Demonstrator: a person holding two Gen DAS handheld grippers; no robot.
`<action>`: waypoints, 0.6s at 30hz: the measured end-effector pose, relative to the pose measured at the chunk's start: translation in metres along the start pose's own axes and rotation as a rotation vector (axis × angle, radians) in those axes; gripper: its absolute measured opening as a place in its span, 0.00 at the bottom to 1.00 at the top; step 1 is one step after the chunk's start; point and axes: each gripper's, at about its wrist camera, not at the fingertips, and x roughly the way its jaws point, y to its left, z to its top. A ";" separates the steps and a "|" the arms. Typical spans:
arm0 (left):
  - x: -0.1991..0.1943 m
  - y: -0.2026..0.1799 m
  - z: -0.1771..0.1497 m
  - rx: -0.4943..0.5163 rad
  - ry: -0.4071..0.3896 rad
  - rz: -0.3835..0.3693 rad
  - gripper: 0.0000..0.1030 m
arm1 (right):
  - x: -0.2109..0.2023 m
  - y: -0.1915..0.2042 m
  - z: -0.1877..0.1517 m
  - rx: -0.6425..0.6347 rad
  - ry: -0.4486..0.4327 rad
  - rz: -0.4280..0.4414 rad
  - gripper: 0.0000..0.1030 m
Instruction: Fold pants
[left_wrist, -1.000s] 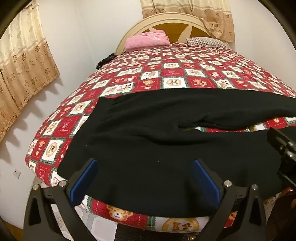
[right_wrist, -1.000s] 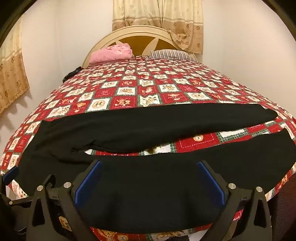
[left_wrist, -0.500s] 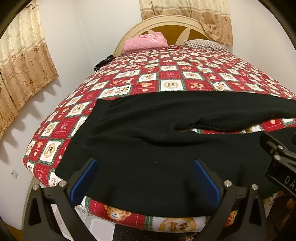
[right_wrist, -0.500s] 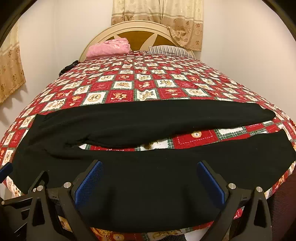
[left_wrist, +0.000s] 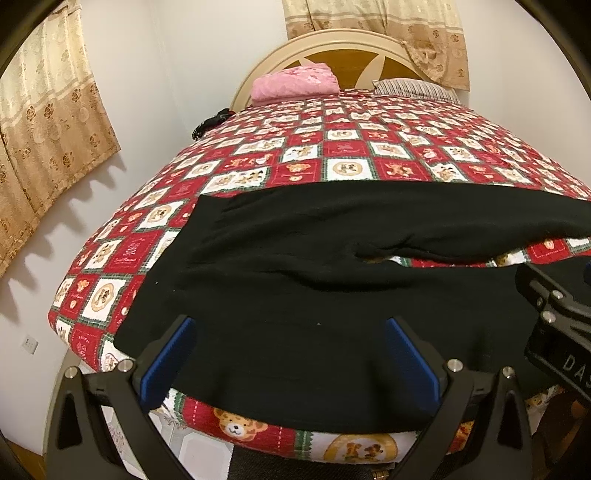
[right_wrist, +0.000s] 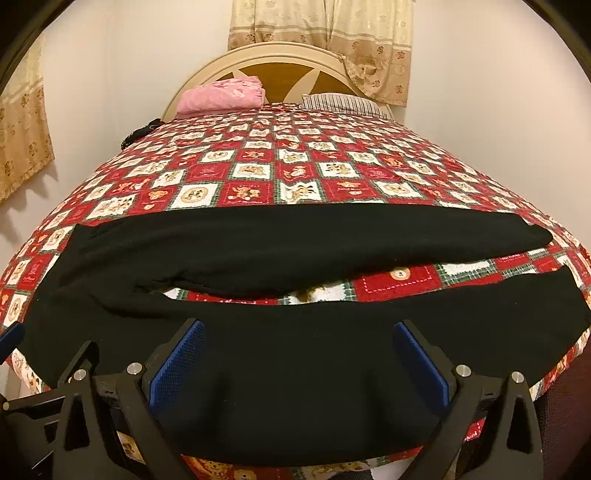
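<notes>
Black pants (left_wrist: 295, 295) lie spread flat across the near end of the bed, waist to the left, both legs running right with a gap of quilt between them. They also show in the right wrist view (right_wrist: 295, 350). My left gripper (left_wrist: 290, 354) is open, hovering over the waist part near the bed's front edge. My right gripper (right_wrist: 299, 358) is open over the near leg. The right gripper's body shows at the right edge of the left wrist view (left_wrist: 554, 325). Neither gripper holds cloth.
The bed has a red and white teddy-bear quilt (right_wrist: 295, 177). A pink folded cloth (left_wrist: 295, 81) and a striped pillow (left_wrist: 413, 88) lie by the headboard (right_wrist: 284, 62). Curtains (left_wrist: 48, 122) hang on the left wall. A dark object (left_wrist: 208, 123) sits at the bed's far left edge.
Both grippers have dropped slightly lower and closer to the bed's front edge, so the pants sit higher in view. Both jaws stay open. The pants have not moved.
</notes>
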 end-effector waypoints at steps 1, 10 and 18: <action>0.000 0.001 0.000 0.001 0.000 0.000 1.00 | 0.000 0.001 0.000 -0.002 -0.001 0.003 0.99; 0.008 0.026 0.016 -0.006 -0.018 0.030 1.00 | 0.011 0.014 0.009 -0.034 0.020 0.051 0.99; 0.053 0.078 0.048 -0.109 0.081 0.036 1.00 | 0.025 0.020 0.038 -0.153 -0.003 0.073 0.99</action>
